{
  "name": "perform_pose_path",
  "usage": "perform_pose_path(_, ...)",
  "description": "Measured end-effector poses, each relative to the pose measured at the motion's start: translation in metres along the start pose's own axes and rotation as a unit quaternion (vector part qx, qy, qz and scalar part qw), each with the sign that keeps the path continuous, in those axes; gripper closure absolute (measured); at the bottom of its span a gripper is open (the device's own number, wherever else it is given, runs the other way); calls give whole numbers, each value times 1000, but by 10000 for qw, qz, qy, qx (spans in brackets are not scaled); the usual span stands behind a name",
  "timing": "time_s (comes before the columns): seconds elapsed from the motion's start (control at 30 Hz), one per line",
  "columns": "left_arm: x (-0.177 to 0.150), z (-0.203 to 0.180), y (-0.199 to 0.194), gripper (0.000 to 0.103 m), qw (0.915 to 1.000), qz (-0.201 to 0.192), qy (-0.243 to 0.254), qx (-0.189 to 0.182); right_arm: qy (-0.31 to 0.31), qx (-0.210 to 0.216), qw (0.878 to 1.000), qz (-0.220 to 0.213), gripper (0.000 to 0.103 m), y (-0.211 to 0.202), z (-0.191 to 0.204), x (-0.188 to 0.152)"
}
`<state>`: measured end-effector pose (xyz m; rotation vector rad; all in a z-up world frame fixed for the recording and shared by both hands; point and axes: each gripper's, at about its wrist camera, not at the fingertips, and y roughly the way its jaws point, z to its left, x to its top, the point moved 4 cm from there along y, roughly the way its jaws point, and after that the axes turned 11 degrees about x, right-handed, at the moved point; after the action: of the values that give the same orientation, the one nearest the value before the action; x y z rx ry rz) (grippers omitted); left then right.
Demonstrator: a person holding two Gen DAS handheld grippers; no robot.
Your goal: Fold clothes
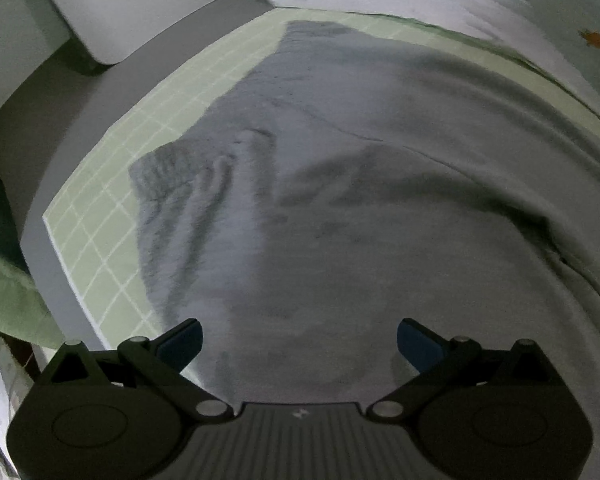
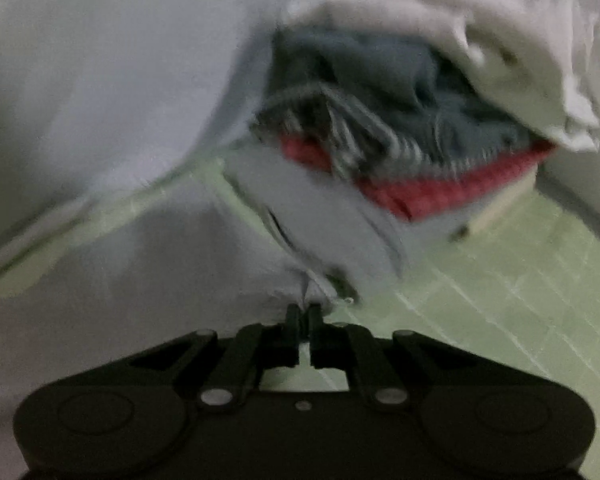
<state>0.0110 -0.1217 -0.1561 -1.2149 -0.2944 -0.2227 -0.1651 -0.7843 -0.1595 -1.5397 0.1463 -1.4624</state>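
- My left tongs (image 1: 298, 338) hover with their blue-padded tips spread wide and nothing between them, low over the grey sweatshirt (image 1: 340, 200).
- The sweatshirt lies spread on the green grid mat (image 1: 100, 216), which covers the counter (image 1: 48, 148). One sleeve with a ribbed cuff (image 1: 168, 172) is laid in over the body, and a long seam curves across the chest.
- My right tongs (image 2: 305, 314) are pressed together on a bunched edge of the grey cloth (image 2: 312, 280), right at the near corner where the fabric meets the mat (image 2: 500, 280). The right wrist view is smeared with blur, so I cannot tell which part of the garment this edge is.
- I judge the fold to be in its early or middle stage: one sleeve seems turned in, but the body is still wide open and wrinkled, with no crisp crease across it.
- What I think is left: bring in the pinched side, halve the body, then set it aside.
- Beyond the right tongs sits a pile of clothes (image 2: 400, 120): something white on top, grey-blue striped cloth in the middle, red at the bottom. It looks loosely heaped, so more pieces probably await folding.
- I can read no brand, label or writing anywhere; the small mark on the left tool's body is too tiny to make out.
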Motion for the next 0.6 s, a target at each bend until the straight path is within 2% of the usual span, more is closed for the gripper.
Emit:
perform_pose_path(0.03,1,6,2,1,10000,-11,-37,26,15,-13,10000,70,93,-1,-2,-2)
perform_pose_path(0.1,3,17,4,1,9999,-68,-111,58,-27,-29,10000,81,73,-9,-2,-7)
perform_pose_path(0.13,4,23,5,1,9998,-96,-148,73,-76,-34,10000,36,48,-16,0,-10)
perform_pose_path(0.17,6,30,7,1,9997,-123,-205,85,-124,-27,9999,-11,37,-23,3,-12)
perform_pose_path(0.2,8,37,10,1,9995,-138,-268,82,-154,66,9998,-59,32,-31,7,-16)
perform_pose_path(0.27,12,53,17,1,9989,-147,-428,73,-174,328,9993,-22,10,-47,21,-27)
perform_pose_path(0.33,14,70,26,1,9980,-136,-621,59,-217,622,9978,35,2,-67,37,-43)
perform_pose_path(0.47,20,103,53,1,9949,-10,-1009,-26,-308,959,9947,202,0,-108,75,-89)
perform_pose_path(0.6,28,122,77,2,9918,-16,-1257,-238,-43,1172,9921,456,0,-148,107,-148)
